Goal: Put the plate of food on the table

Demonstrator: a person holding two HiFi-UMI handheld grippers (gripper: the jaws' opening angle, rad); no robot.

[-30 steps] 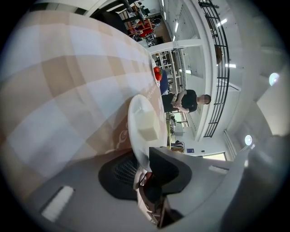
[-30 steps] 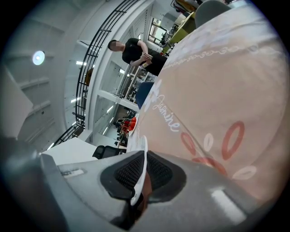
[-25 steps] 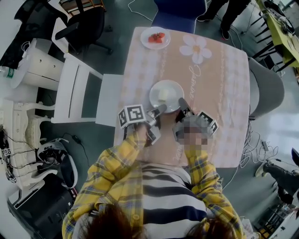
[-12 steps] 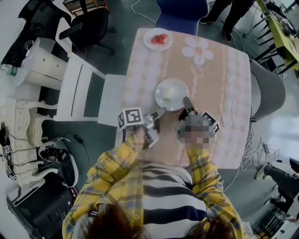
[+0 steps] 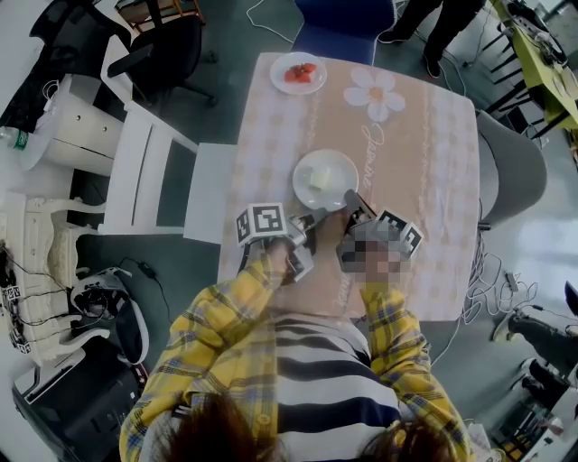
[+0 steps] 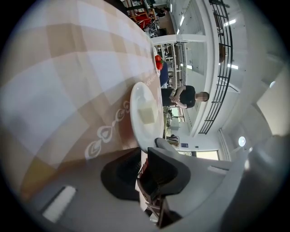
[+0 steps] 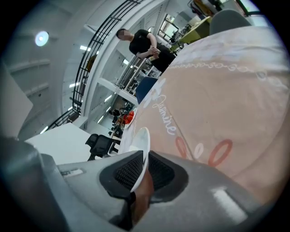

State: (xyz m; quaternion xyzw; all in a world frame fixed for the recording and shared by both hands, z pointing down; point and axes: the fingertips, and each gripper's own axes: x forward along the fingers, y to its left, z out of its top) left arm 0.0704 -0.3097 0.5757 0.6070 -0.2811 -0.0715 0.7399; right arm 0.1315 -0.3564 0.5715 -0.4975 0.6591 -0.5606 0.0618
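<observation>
A white plate [image 5: 325, 179] with a pale cube of food [image 5: 318, 180] lies on the table [image 5: 424, 180], which has a pink-beige chequered cloth. My right gripper [image 5: 352, 200] is shut on the plate's near right rim. In the right gripper view the white rim [image 7: 141, 149] runs between the two mesh pads of that gripper [image 7: 144, 158]. My left gripper [image 5: 309, 222] is at the near left rim, its jaws closing. In the left gripper view the plate [image 6: 138, 97] ends just at the jaw tips [image 6: 144, 156], and no rim shows between the pads.
A second plate with red food [image 5: 299, 72] sits at the table's far edge. A white chair [image 5: 149, 176] stands to the left, a grey chair [image 5: 515, 162] to the right and a blue one [image 5: 339, 27] beyond. A person [image 5: 442, 27] stands past the table.
The left gripper's fingertips have drawn back a little from the plate's near rim. The plate and the right gripper keep about the same place on the table.
</observation>
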